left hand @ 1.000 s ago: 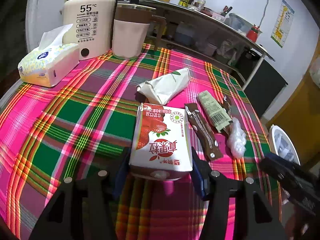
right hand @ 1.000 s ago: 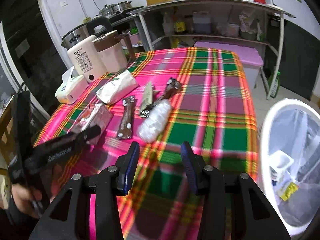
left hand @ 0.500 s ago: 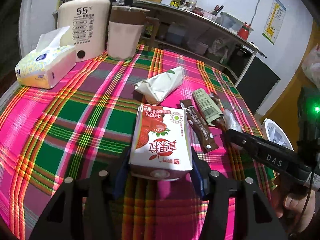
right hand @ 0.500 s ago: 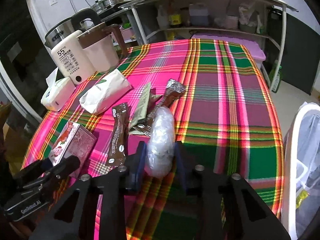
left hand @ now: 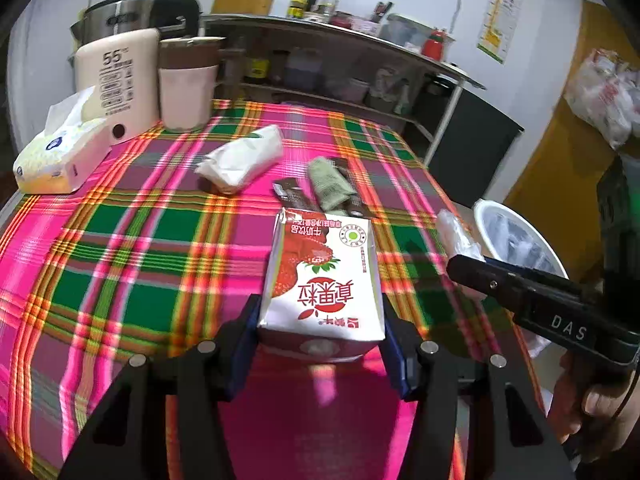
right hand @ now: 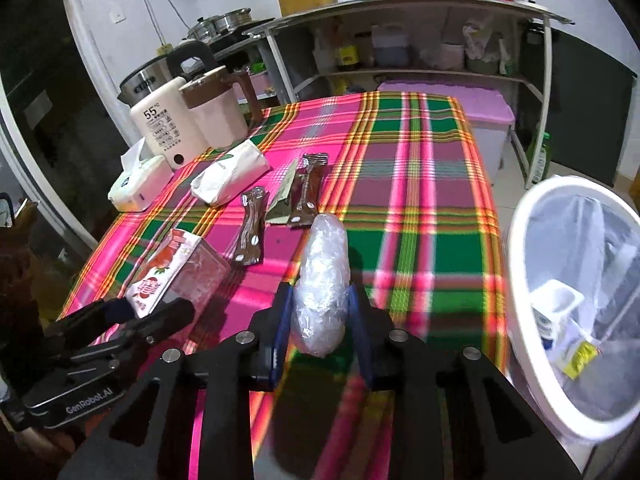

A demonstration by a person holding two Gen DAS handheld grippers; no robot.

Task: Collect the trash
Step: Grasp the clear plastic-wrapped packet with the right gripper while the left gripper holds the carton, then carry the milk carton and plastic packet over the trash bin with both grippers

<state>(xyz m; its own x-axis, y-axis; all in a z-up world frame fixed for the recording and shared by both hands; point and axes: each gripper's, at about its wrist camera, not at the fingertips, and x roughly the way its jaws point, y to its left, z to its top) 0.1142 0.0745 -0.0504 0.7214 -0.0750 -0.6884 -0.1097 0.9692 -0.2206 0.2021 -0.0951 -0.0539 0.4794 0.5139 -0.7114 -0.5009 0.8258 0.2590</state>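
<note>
Over the plaid table (right hand: 420, 184) near its bin-side edge, the left gripper (left hand: 322, 320) clamps the milk carton (left hand: 324, 276) and the right gripper (right hand: 320, 312) pinches the slippery plastic wad (right hand: 322, 280), which could slide free short of the trash bin (right hand: 520, 280).

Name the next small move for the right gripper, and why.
Probably swing right over the white bin: the right gripper is shut on the clear plastic wad, apparently lifted off the cloth, and the lined bin stands open just right of the table.

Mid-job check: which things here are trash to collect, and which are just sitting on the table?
Job items: strawberry milk carton in the left tool; clear plastic wad in the right tool; brown sachets; green wrapper; white bin.

Lying about: tissue box; kettle; jug. White packet: unclear.
</note>
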